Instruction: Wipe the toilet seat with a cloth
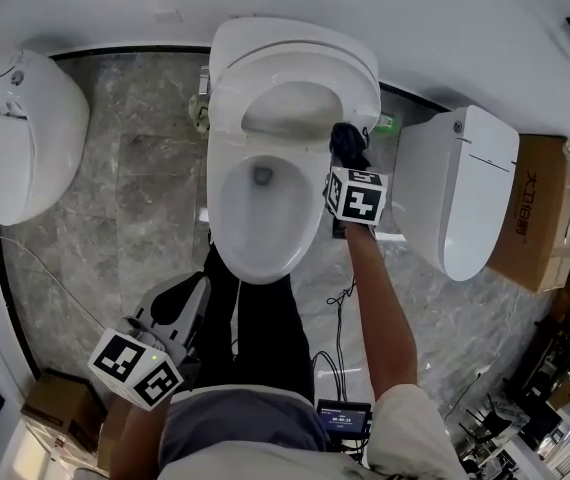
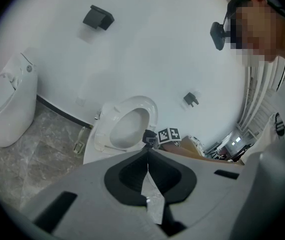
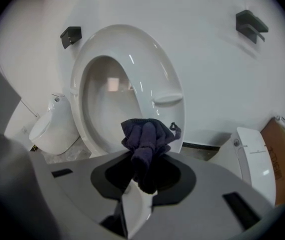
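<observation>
Three toilets stand along the white wall: a middle toilet [image 1: 223,218] with its bowl open, a left toilet [image 1: 30,133] and a right toilet [image 1: 465,188], both with lids down. The middle one has its toilet seat [image 1: 265,63] raised against the wall. There is one cloth [image 1: 348,143], dark and bunched, and it sits at the right edge of that raised seat, low on the ring. Whether it presses on the seat or only hangs just beside it cannot be told. There are two grippers, each carrying one marker cube. The right gripper [image 1: 347,160] is clamped on the cloth, whose folds bulge out past the jaw tips in the right gripper view. Its cube [image 1: 355,196] sits just below the cloth. The left gripper [image 2: 147,156] is held low and well apart from the toilets, near the person's left side. Its jaws are pressed together with nothing between them, and its cube [image 1: 135,368] sits behind them. The left gripper view shows two black wall brackets, an upper one [image 2: 97,17] and a lower one [image 2: 191,99]. Two cardboard boxes appear, one [image 1: 540,213] beyond the right toilet and one [image 1: 55,403] at the lower left. The floor [image 1: 135,198] is grey marbled tile, edged by a dark strip at the foot of the wall [image 1: 115,3]. The person's dark trousers [image 1: 260,328] stand directly before the middle bowl.
</observation>
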The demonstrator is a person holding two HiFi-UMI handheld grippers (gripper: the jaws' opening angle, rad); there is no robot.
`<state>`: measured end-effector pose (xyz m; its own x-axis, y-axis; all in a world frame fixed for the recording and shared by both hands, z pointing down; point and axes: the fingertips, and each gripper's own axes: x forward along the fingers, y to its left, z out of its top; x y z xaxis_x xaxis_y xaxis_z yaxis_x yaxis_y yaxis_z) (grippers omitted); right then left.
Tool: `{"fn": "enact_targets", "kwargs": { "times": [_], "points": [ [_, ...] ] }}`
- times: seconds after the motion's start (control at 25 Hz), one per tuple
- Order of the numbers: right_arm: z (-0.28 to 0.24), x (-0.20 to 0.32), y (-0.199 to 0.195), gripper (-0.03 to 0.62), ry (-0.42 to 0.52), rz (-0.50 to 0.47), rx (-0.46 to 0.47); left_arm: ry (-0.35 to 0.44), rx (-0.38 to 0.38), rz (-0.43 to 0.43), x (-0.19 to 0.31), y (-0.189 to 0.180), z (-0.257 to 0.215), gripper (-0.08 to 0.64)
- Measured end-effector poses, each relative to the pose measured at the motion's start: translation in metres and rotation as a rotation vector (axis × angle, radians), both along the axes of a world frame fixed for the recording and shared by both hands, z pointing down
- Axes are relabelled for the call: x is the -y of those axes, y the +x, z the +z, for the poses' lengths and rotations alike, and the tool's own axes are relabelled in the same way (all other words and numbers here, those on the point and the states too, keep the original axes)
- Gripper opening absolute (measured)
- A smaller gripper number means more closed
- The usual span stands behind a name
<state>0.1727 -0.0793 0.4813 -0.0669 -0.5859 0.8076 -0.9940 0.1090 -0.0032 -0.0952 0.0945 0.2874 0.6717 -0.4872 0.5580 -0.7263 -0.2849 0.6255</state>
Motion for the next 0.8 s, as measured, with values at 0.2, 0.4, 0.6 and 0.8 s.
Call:
{"fn": "enact_targets", "kwargs": {
  "times": [0.2,0.4,0.6,0.8],
  "points": [
    [-0.029,0.012,-0.005,0.083,0.023,-0.033,-0.007,0.026,-0.006,0.005,0.002,0.002,-0.015,0.009],
    [-0.053,0.023,-0.009,0.083,0.024,-0.061,-0.02,0.047,-0.011,0.002,0.005,0.0,-0.03,0.009],
    [-0.074,0.035,-0.015,0.083,0.036,-0.104,-0.04,0.065,-0.006,-0.01,0.008,-0.008,-0.036,0.009],
    [-0.1,0.039,-0.016,0.083,0.067,-0.124,-0.009,0.108,0.021,0.033,0.023,-0.005,-0.036,0.009]
  ]
}}
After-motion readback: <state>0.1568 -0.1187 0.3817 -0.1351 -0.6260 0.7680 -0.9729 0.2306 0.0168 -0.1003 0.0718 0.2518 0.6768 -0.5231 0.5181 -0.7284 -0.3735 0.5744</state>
